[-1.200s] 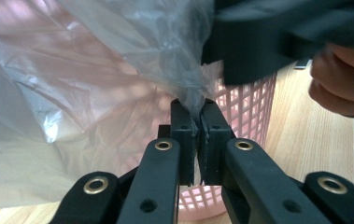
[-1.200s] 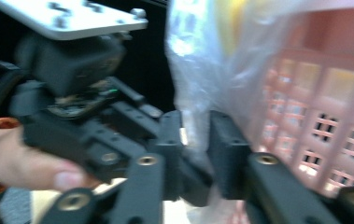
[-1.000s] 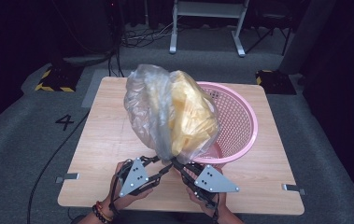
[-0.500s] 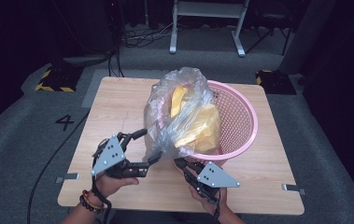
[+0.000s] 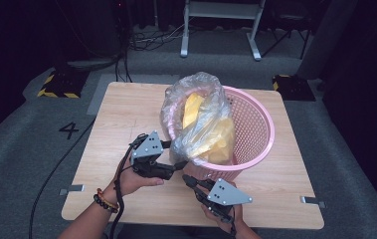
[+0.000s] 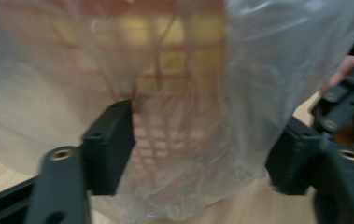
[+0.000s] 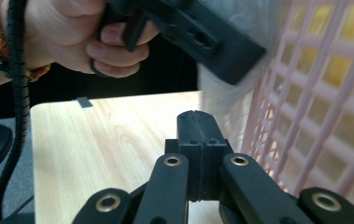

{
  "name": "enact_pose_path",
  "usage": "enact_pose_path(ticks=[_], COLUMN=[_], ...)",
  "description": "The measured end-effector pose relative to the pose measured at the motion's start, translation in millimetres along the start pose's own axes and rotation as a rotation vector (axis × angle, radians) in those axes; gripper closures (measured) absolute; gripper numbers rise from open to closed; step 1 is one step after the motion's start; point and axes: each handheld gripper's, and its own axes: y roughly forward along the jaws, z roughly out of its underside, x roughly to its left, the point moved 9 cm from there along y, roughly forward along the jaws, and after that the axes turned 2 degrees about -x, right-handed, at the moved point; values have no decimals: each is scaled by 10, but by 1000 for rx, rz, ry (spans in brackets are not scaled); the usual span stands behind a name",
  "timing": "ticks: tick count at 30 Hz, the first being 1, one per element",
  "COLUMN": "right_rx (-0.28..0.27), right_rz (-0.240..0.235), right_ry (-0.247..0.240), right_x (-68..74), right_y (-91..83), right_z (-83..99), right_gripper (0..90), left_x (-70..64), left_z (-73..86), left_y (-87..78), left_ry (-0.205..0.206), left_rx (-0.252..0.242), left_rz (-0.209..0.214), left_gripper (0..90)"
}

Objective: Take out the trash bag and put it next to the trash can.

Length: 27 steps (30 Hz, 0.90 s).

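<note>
Left gripper (image 6: 198, 158): jaws spread wide, clear bag (image 6: 202, 93) draped between them.
Right gripper (image 7: 197, 126): jaws closed, nothing held, pink basket (image 7: 324, 107) just beside.

The clear bag (image 5: 198, 119) (yellow stuff inside) sat slumped in the pink basket (image 5: 255, 134), its lower end draped over the near rim.
</note>
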Motion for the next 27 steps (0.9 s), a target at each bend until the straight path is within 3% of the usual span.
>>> enact_pose_path(ticks=[3, 5, 7, 13, 17, 20, 22, 25, 27], right_rx=[18, 30, 47, 96, 120, 146, 163, 194, 195], right_rz=[-11, -15, -6, 32, 62, 106, 138, 209, 237], right_ry=[7, 2, -8, 38, 71, 86, 122, 104, 125], right_x=[7, 13, -4, -190, -324, -458, -557, -732, -825], right_y=[-39, -83, -148, -397, -594, -750, -855, -1012, -1088], right_z=[69, 119, 181, 409, 571, 707, 804, 935, 973], right_gripper=[900, 900, 900, 900, 900, 900, 900, 900, 900], left_x=[42, 46, 61, 168, 238, 280, 315, 417, 492], left_z=[6, 9, 0, -150, -270, -367, -443, -550, -587], left_y=[5, 5, -42, -392, -565, -663, -743, -884, -969], left_ry=[12, 30, 53, 54, 58, 68, 63, 53, 45], left_rx=[-17, -38, -89, -316, -425, -507, -566, -645, -672], left_rz=[-21, -39, -65, -166, -223, -278, -288, -338, -388], left_gripper=[706, 825, 879, 898, 899, 900, 900, 900, 900])
